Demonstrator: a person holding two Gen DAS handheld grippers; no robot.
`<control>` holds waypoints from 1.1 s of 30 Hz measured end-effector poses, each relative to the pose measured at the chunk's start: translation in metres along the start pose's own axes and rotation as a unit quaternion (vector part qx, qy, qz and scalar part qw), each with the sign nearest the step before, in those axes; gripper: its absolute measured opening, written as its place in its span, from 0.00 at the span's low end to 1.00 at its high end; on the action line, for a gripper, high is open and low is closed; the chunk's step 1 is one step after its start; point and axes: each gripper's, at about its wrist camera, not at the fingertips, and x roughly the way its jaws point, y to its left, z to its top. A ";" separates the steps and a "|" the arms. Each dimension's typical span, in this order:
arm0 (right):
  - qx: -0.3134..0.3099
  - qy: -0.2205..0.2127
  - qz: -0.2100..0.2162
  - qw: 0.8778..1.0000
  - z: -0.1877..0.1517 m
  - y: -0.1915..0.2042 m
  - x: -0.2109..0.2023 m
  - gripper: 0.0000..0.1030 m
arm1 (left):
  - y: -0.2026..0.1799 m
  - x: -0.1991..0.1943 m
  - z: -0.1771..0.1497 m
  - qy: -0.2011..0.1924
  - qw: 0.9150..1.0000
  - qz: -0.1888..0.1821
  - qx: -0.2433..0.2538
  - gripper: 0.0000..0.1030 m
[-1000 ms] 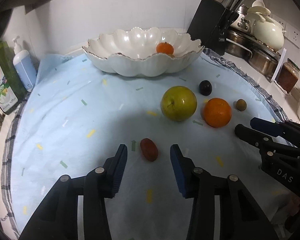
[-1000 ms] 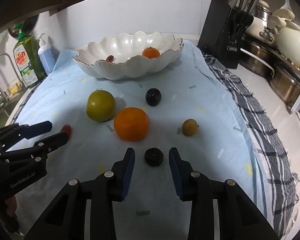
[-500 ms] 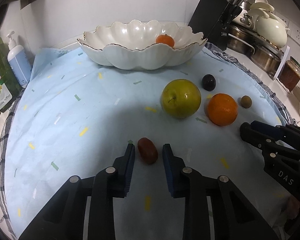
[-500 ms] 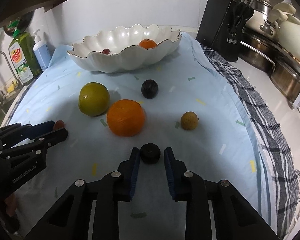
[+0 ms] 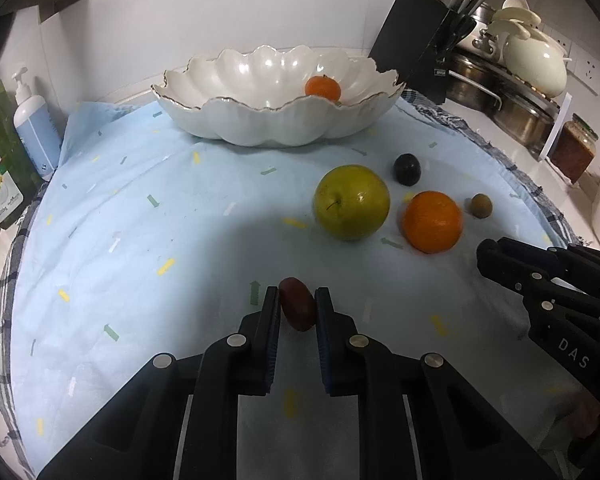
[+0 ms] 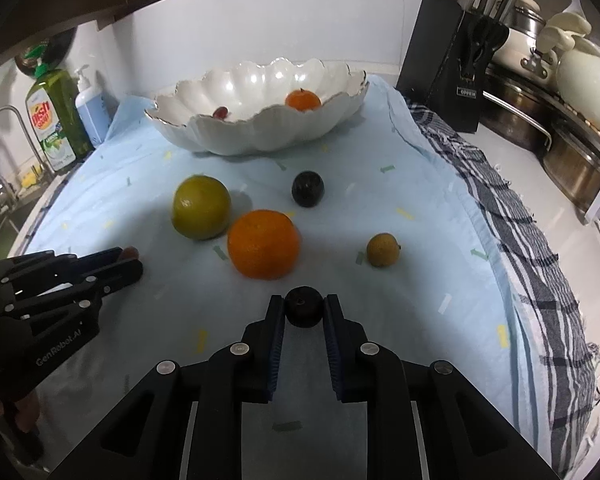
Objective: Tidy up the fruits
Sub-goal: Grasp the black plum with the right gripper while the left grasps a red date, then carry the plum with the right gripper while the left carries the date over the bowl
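Left wrist view: the left tongs (image 5: 297,307) were wide apart a sec ago w/ the small red fruit (image 5: 297,309) lying loose between them; now they've closed in and both pads touch its sides, so they're clamped on it. It looks to be resting on the blue cloth (image 5: 140,216) that covers the surface, not lifted yet. Means the pick is made on this side; next is prob. the carry to the bowl. The scalloped white bowl (image 5: 260,128) sits at the back of the cloth, w/ one small orange fruit (image 5: 322,87) showing inside from here. Loose on the cloth: green apple (image 5: 352,201), big orange (image 5: 433,221), dark plum (image 5: 407,169), small brown fruit (image 5: 481,206).

Right wrist view: same story. The right tongs (image 6: 304,312) have gone from apart to shut on the small black fruit (image 6: 304,306), pads against both sides, fruit low at the cloth. Both hands now loaded at once, so I'd judge 2 fruits go in together or one after the other. This angle sees deeper into the bowl: the small orange one plus a reddish fruit (image 6: 220,112) near the left inside wall. So 2 in, 2 gripped, 4 lying loose btw the tongs and the bowl.
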 end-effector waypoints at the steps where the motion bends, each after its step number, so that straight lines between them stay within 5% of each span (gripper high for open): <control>1: 0.000 -0.003 0.001 1.000 0.001 0.001 -0.002 0.20 | 0.000 -0.003 0.001 -0.002 1.000 -0.001 -0.001 0.18; 33: -0.007 -0.142 0.036 0.989 0.074 0.015 -0.061 0.20 | 0.010 -0.076 0.065 -0.139 0.990 0.019 0.003 0.18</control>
